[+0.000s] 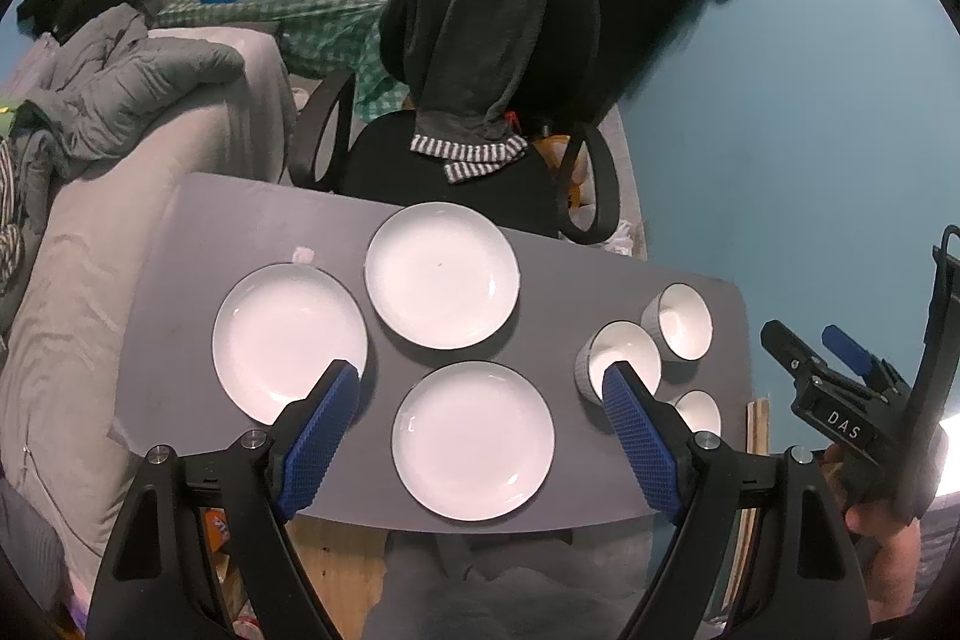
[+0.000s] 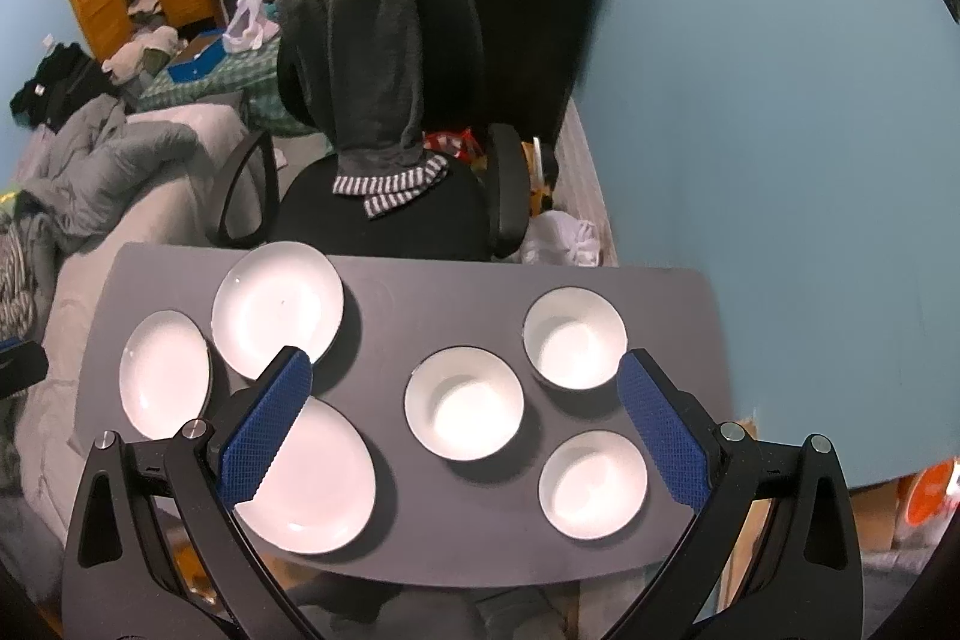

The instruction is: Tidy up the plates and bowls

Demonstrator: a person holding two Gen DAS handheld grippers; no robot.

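Below the spread right claw, three bowls.

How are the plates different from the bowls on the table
The plates are wide and shallow; the bowls are narrower and deeper. In the left wrist view the bowls' outer walls look grey and ribbed, while the plates show only thin dark rims. The plates group on the table's left, the bowls on its right. All are white inside, empty and unstacked.

A dark grey worktop carries three white plates clustered on its left half and three white bowls grouped on its right half, all upright and separate, none stacked
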